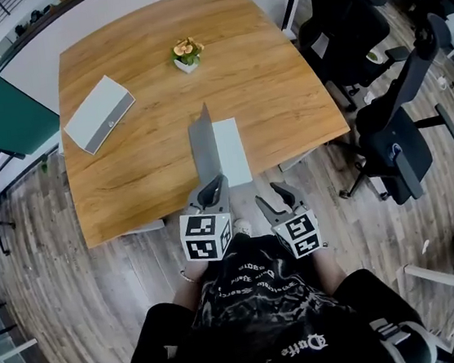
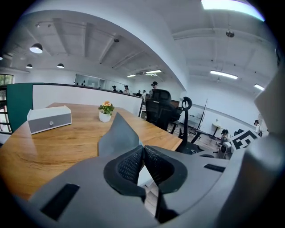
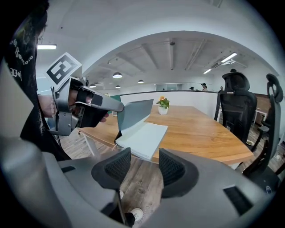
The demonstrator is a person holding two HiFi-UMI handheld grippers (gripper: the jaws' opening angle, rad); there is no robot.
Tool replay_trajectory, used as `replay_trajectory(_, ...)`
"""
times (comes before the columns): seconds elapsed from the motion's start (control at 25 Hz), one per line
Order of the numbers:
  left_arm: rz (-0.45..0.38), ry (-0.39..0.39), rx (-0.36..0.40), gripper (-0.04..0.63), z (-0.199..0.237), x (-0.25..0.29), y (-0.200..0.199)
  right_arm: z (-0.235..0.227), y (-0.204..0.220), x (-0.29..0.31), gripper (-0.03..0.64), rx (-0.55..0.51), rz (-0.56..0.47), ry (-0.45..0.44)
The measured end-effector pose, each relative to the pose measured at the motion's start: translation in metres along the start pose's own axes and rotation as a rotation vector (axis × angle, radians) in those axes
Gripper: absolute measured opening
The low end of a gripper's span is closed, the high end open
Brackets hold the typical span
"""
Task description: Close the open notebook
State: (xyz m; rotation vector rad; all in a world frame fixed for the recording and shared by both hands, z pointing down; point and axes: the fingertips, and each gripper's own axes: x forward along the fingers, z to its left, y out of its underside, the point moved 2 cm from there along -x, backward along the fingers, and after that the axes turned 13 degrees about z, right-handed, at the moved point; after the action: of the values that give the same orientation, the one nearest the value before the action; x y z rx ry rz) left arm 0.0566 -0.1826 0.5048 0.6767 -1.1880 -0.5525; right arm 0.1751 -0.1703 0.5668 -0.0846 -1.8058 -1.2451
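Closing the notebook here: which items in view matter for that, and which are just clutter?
In play:
- notebook, cover half raised
- left tongs, shut on that cover
- right tongs, open, nothing between them

Lying about:
- grey-and-white box
- potted flower
- office chairs

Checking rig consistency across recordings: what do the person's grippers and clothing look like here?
Both the left gripper and right gripper are grey moulded shells with dark textured pads; each carries a white cube of black square markers. The person wears a black top with pale lettering.
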Motion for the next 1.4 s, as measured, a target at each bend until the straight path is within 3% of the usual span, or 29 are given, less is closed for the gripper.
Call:
replay_trajectory(0.44,0.141,0.082,0.058,0.034,-0.027,0.056,0.02,-0.014,0.021,-0.011,0.201,0.061,0.018,0.043)
replay_trajectory(0.8,0.282,0.073,0.128,0.035,-0.039,0.1,0.04,-0.02,0.028,-0.017,0.201,0.087,0.024,0.066)
replay_trajectory(1.08,0.385,0.159,0.094,0.044,-0.041,0.114,0.052,-0.021,0.031,-0.018,0.201,0.092,0.029,0.071)
replay_trajectory(1.16,0.428,0.189,0.079,0.105,-0.042,0.117,0.06,-0.02,0.031,-0.017,0.201,0.09,0.031,0.071)
replay_trajectory(1.4,0.425,0.249,-0.035,0.126,-0.039,0.119,0.061,-0.021,0.029,-0.017,0.201,0.094,0.029,0.075)
